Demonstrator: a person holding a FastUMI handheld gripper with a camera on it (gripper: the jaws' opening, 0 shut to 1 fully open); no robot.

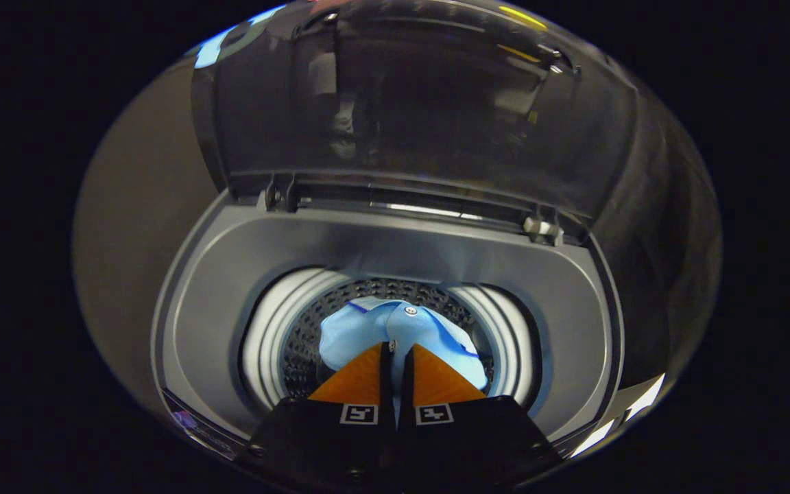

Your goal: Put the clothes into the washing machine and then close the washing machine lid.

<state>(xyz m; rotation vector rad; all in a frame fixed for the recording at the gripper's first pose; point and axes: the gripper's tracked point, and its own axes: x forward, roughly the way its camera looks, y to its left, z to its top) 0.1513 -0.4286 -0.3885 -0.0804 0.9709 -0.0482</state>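
Note:
A top-loading washing machine (230,267) stands below me, with its tinted see-through lid (409,103) raised upright at the back. A light blue garment (361,329) with a small button and dark trim hangs in the mouth of the perforated drum (302,343). My gripper (396,347) is over the drum opening. Its fingers stand almost together, and a strip of the blue cloth shows in the narrow gap between them. The lower part of the garment is hidden behind the fingers.
A wide grey surround (539,288) rings the drum, with a white band (265,336) at the drum's mouth. The lid's two hinges (278,195) sit at the back edge. Dark cloth hangs behind and to the right of the machine.

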